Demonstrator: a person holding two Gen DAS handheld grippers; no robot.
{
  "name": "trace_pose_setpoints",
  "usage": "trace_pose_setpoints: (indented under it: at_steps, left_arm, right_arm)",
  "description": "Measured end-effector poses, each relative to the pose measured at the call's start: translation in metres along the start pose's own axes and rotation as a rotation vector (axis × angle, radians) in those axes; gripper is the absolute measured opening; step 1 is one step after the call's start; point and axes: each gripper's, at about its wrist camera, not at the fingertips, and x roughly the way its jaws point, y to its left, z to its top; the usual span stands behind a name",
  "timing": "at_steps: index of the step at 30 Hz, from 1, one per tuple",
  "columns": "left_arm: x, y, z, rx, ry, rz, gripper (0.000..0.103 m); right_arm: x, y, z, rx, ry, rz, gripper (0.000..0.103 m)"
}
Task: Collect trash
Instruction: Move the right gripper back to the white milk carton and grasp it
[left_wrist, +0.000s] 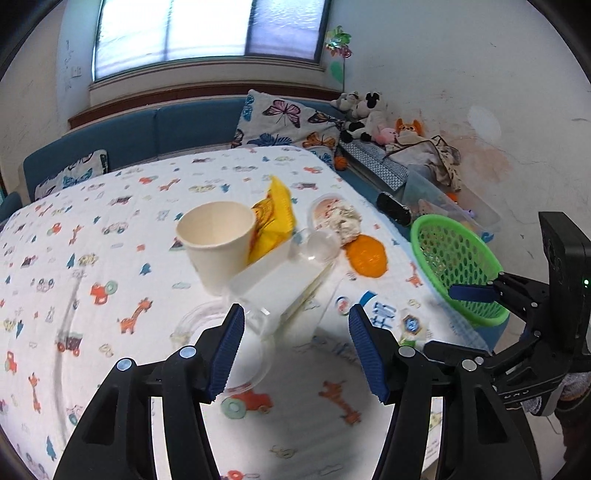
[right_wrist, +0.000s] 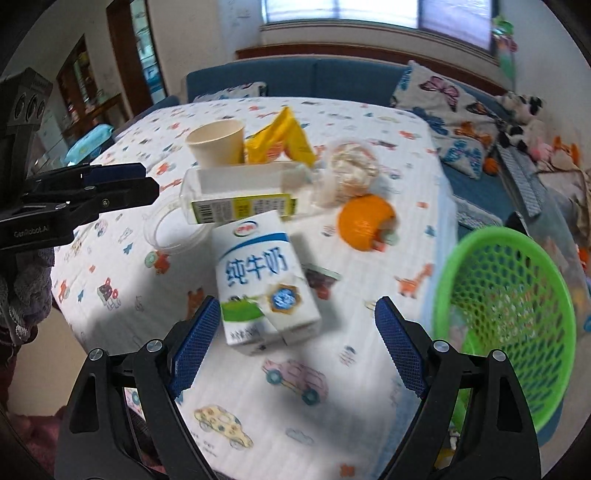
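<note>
Cartoon-print white tablecloth (right_wrist: 332, 406): soft woven cloth, matt. Blue-and-white milk carton (right_wrist: 264, 284): coated paperboard, slight sheen. Beige paper cup (right_wrist: 218, 144) at its 11 o'clock: matt. Yellow snack wrapper (right_wrist: 284, 142): glossy crinkled film. Clear round lid (right_wrist: 173, 230): smooth, shiny plastic. Green mesh basket (right_wrist: 506, 314) at 3 o'clock: perforated moulded plastic, semi-gloss. Gripper pads (right_wrist: 194, 350): ribbed blue rubber on matt black plastic.

You can't read the blurred small print on the milk carton (right_wrist: 264, 284). The green basket (right_wrist: 506, 317) is smeared, its contents indistinct, and its base hidden.
</note>
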Motion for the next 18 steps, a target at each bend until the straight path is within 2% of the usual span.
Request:
trace_pose_setpoints:
  at_steps: [10, 15, 17, 18]
  left_arm:
    - [0.006, 0.022, -0.017, 0.018, 0.03, 0.022, 0.057]
    - [0.012, 0.033, -0.025, 0.013, 0.056, 0.039, 0.062]
    - [0.015, 0.036, -0.027, 0.016, 0.067, 0.046, 0.073]
    - [0.016, 0.037, -0.028, 0.023, 0.069, 0.047, 0.073]
  right_arm:
    - [0.04, 0.013, 0.016, -0.043, 0.058, 0.026, 0.085]
    - [0.054, 0.016, 0.017, -0.056, 0.083, 0.021, 0.083]
    - [0.059, 0.017, 0.016, -0.065, 0.094, 0.015, 0.082]
    - [0.061, 0.017, 0.016, -0.068, 0.097, 0.014, 0.081]
